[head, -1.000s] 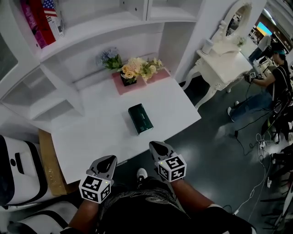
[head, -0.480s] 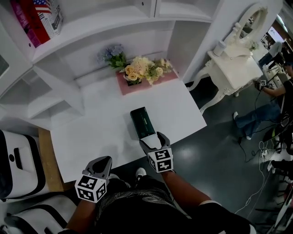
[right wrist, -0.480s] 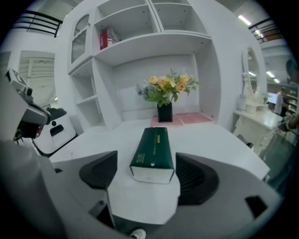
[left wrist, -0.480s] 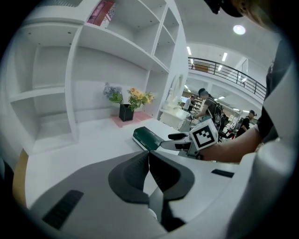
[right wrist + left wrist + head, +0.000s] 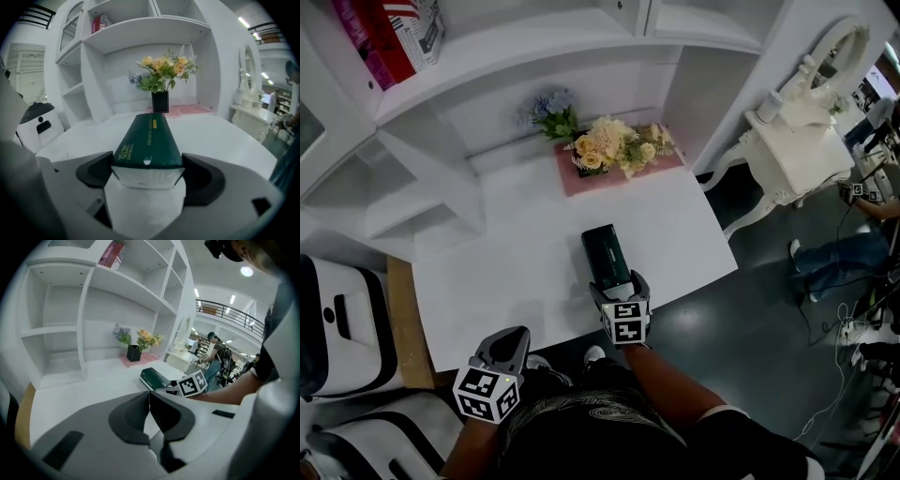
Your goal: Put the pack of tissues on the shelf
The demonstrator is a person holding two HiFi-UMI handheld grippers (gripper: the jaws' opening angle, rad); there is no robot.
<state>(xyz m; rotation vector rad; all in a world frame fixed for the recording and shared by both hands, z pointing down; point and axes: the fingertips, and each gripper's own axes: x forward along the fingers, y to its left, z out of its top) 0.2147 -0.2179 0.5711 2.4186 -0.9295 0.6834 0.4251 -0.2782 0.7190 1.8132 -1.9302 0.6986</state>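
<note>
The dark green pack of tissues (image 5: 607, 255) lies flat on the white desk (image 5: 506, 272), its long side pointing away from me. My right gripper (image 5: 617, 287) has just been opening its jaws, and they now stand open on either side of the pack's near end (image 5: 147, 140), with no press that I can see. My left gripper (image 5: 512, 339) hangs shut and empty off the desk's front edge, its jaws meeting in the left gripper view (image 5: 149, 397). White shelves (image 5: 534, 47) rise behind the desk.
A vase of flowers (image 5: 614, 145) stands on a pink mat at the desk's back. Red books (image 5: 394, 28) sit on an upper shelf. A white dressing table (image 5: 797, 141) and a seated person (image 5: 853, 253) are at the right. A white machine (image 5: 337, 319) stands at the left.
My right gripper has come forward and down from the desk's front edge to the pack, and its jaws have opened round the near end. The left gripper has shifted only slightly.
</note>
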